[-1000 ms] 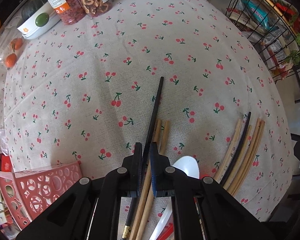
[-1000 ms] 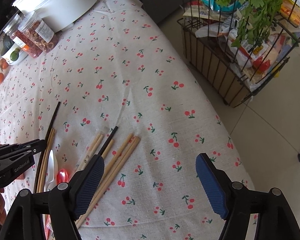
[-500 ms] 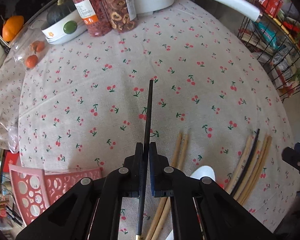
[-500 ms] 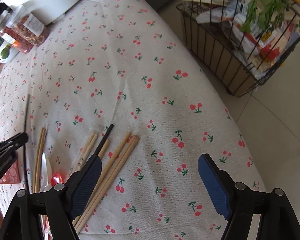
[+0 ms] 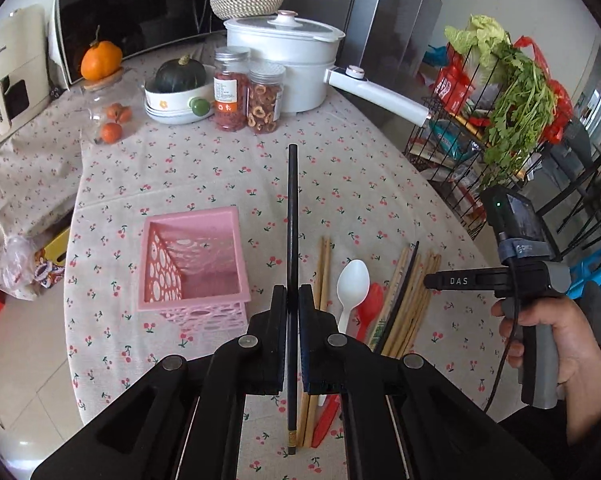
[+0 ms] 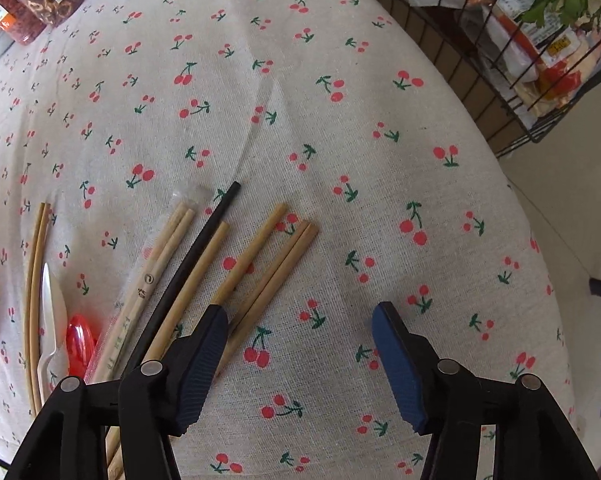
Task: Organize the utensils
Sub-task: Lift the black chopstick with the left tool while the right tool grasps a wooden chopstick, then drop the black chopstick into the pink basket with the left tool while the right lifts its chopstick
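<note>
The jaws of the left gripper [image 5: 292, 300] are clamped on a black chopstick [image 5: 292, 216], which runs straight up the middle of the left wrist view, its tip over the cloth below the jars. The right gripper [image 6: 300, 332] has its jaws apart and closing with only cloth between the blue pads; its left pad [image 6: 204, 344] overlaps the ends of the bamboo chopsticks [image 6: 260, 264] lying at the centre of the right wrist view.

A cherry-print tablecloth [image 5: 360, 184] covers the table. A pink basket [image 5: 192, 256] stands at centre left of the left wrist view, empty as far as shows. To its right lie a pair of bamboo sticks [image 5: 324, 268], a white spoon [image 5: 352, 280], a red spoon [image 5: 370, 304] and a bundle with a second black chopstick [image 6: 180, 280]. Along the top are a white pot [image 5: 284, 64] with a long handle, two jars [image 5: 248, 96], a bowl holding a dark squash [image 5: 180, 92], an orange fruit [image 5: 100, 60] and a microwave [image 5: 132, 12]. A wire rack with greens [image 5: 512, 92] fills the upper right. A hand [image 5: 556, 340] grips the right gripper's handle at lower right.

A second ago the black chopstick lay on the cloth between the left jaws; now it is lifted clear, and the view has tilted up to show the counter and the basket's interior. The right gripper sits lower over the bamboo sticks, its jaws narrower.
</note>
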Motion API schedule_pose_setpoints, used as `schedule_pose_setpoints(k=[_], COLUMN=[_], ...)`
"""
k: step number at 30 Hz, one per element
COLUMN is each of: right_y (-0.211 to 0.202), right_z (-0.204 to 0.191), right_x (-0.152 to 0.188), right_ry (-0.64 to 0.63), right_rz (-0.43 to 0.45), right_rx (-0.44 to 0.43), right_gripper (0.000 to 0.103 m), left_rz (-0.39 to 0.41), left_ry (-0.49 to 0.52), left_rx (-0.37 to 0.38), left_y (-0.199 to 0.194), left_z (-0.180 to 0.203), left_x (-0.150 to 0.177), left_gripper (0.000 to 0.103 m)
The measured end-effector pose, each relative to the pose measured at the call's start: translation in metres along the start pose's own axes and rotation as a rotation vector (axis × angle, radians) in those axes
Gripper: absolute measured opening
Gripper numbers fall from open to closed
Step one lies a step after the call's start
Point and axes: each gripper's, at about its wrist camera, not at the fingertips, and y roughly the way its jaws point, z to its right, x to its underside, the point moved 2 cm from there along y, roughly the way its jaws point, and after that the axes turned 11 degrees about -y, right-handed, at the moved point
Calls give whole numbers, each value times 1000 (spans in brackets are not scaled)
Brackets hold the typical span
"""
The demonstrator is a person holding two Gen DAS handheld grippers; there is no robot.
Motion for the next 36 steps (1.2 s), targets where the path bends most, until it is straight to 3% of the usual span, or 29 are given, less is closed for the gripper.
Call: schedule_pose_setpoints(k=[3, 7, 9, 14, 18, 22, 28, 36], right_y=[-1, -5, -6, -8, -10, -35, -101, -184], right_z=[-20, -26, -28, -23, -13, -8, -14, -52], right_x=[6, 11, 12, 11, 4, 6, 21, 47], right_ry=[-48, -13, -7, 23, 55, 75, 69, -92], right_rz=[8, 44, 60, 88, 136, 236, 462, 780], right_rx=[56, 48, 43, 37, -36, -85, -182, -247], right_gripper=[60, 47, 23, 5, 4, 4, 4, 5], left_rz=[18, 28, 44, 55, 78, 129, 227, 377], left_ry=[-33, -59, -45, -60, -85, -100, -89, -77], left_rx=[34, 77, 70, 87, 101, 114, 125, 175], left_y=[-10, -21, -25, -31, -40, -56, -86, -133], left_z=[-14, -22, -24, -35, -45, -47, -44, -38], left_x=[11, 13, 15, 18, 21, 21, 16, 3], left_gripper=[5, 5, 5, 5, 5, 5, 5, 5])
